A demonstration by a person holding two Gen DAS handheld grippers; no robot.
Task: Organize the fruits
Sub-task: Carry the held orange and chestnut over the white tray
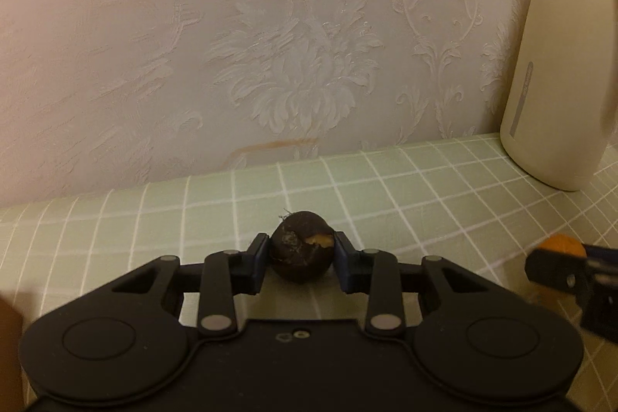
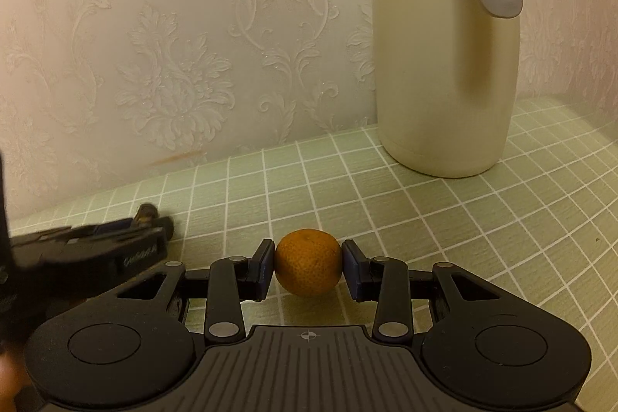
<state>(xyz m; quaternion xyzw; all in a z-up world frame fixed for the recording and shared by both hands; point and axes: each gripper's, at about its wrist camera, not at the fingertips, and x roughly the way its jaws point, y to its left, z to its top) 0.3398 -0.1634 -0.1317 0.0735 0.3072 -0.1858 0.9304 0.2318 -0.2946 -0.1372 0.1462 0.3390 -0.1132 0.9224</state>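
My left gripper [image 1: 302, 259] is shut on a small dark brown round fruit [image 1: 301, 246] with a cracked patch, held just above the green checked tablecloth [image 1: 386, 188]. My right gripper [image 2: 308, 267] is shut on a small orange mandarin [image 2: 308, 267], also low over the cloth. The right gripper with the mandarin [image 1: 562, 246] shows at the right edge of the left wrist view. The left gripper [image 2: 96, 250] shows blurred at the left of the right wrist view.
A tall cream thermos jug [image 2: 444, 64] with a grey handle stands at the back right against the patterned wall [image 2: 174, 45]; it also shows in the left wrist view [image 1: 560, 72]. The tablecloth meets the wall close behind both grippers.
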